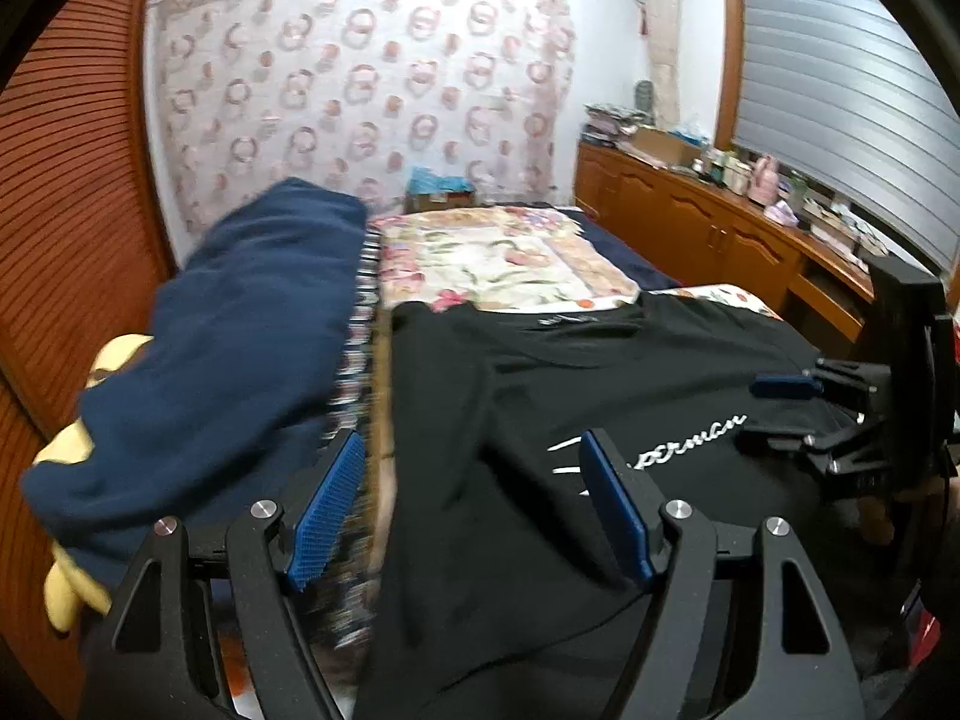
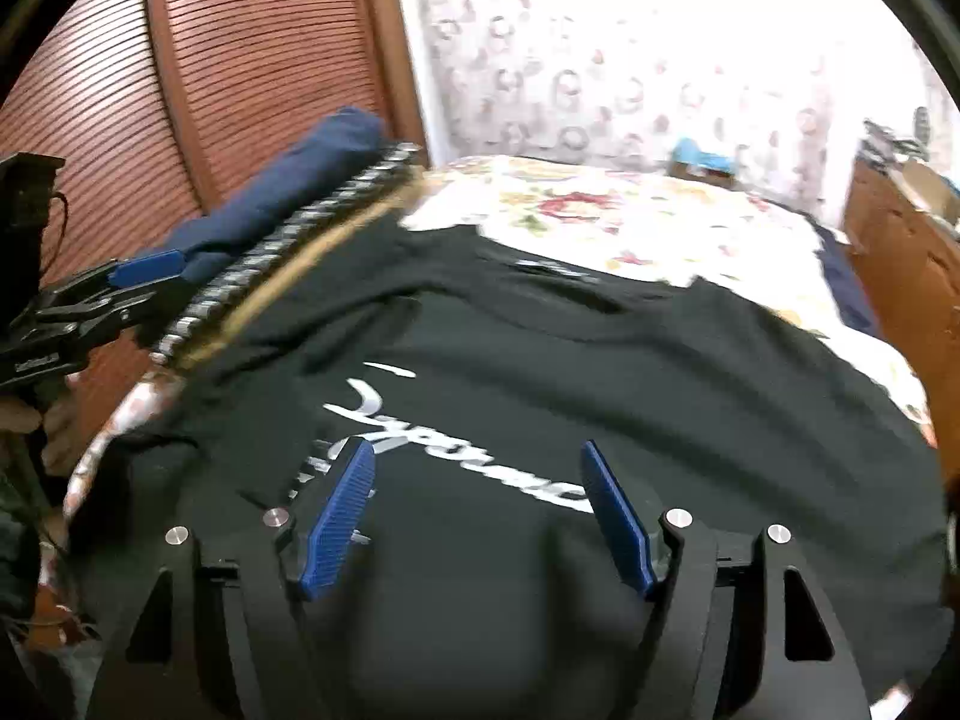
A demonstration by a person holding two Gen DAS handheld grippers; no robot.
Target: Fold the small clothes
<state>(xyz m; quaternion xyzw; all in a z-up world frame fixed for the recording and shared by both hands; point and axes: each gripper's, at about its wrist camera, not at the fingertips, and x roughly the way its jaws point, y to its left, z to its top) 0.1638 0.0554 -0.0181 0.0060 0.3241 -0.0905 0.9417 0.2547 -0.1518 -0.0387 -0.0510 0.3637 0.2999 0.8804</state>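
Left gripper (image 1: 471, 504) hangs with jaws spread wide, nothing between the blue pads; it sits over the left edge of the black T-shirt (image 1: 570, 420), near the lower left corner of the body. Right gripper (image 2: 477, 510) likewise released, jaws apart and empty, hovering low over the chest print (image 2: 456, 438) of the same shirt; whether its pads touch the cloth I cannot tell.

Shirt lies spread flat on the bed (image 1: 498, 258), front up, white script lettering showing. Collar (image 2: 558, 276) points away from both grippers, hem toward them, so the long axis runs straight ahead from the cameras. Left sleeve edge lies beside the patterned trim (image 1: 354, 354) of the navy bundle (image 1: 240, 330).

Navy bundle, with something yellow (image 1: 72, 450) at its near end, sits just left of the shirt, touching or nearly so.

Judgement: the left gripper is nearer the shirt's left side seam, the right one nearer the middle. A lengthwise fold would likely start with the left side carried toward the print; the right gripper would need to shift outward to its own edge first
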